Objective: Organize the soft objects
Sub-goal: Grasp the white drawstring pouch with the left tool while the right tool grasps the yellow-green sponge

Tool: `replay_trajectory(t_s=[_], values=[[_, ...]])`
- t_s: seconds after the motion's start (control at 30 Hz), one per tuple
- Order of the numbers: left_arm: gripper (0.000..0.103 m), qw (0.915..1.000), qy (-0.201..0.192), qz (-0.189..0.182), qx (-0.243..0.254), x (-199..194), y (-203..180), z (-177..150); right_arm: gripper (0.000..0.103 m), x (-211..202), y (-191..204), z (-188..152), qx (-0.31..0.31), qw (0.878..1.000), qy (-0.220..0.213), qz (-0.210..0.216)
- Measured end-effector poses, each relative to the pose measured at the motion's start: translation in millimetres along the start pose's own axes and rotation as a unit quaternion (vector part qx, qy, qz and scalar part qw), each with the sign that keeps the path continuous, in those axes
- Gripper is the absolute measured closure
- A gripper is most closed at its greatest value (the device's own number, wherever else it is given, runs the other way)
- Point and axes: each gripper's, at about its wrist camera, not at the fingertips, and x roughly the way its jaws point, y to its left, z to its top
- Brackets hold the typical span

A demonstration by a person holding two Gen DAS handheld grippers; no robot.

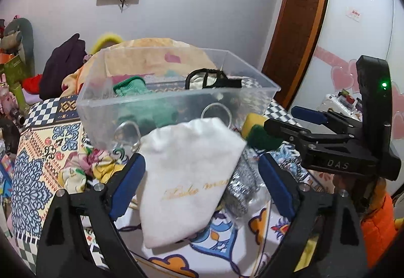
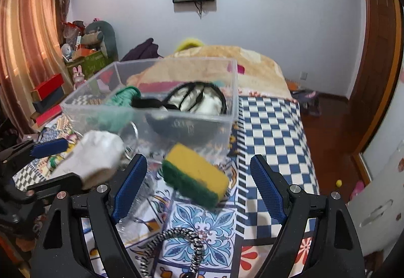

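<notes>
Both pairs of fingers spread apart: left gripper (image 1: 202,184) around one white pouch (image 1: 186,182), right gripper (image 2: 199,187) around one sponge (image 2: 195,174).

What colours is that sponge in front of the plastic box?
The sponge is yellow with a dark green scouring layer, clearest in the right wrist view.

Showing a room evenly and fairly brightly lit, soft and diffuse, with no hard glare. Glowing warm orange where daylight is coming through the curtain (image 2: 27,46) at the left of the right wrist view. Casting only faint, soft shadows under the white pouch (image 1: 186,177) and the sponge (image 2: 195,174). Smearing with motion blur on the sponge and on the clear plastic box (image 2: 156,111), edges going soft. Bending straight lines strongly toward the borders, door frame (image 1: 298,33) curving, corners falling into black vignette. Staying sharp on the near blue finger pads (image 2: 267,187).
</notes>
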Motion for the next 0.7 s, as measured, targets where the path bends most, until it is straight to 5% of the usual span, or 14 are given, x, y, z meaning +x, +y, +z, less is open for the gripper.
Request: replay_trajectory(t_s=[0.17, 0.37, 0.7], values=[[0.012, 0.9997, 0.010, 0.022, -0.005, 6.9, 6.1, -8.1, 0.029, 8.1, -6.1, -8.1, 0.016, 1.000, 0.018, 0.018], [0.040, 0.9997, 0.011, 0.022, 0.001, 10.2, 5.1, -9.9, 0.053, 13.8, -8.6, -13.5, 0.023, 0.998, 0.038, 0.035], [0.070, 0.9993, 0.010, 0.009, -0.033, 8.1, 20.3, -9.1, 0.067, 6.7, -7.9, -16.0, 0.017, 0.998, 0.032, 0.041]])
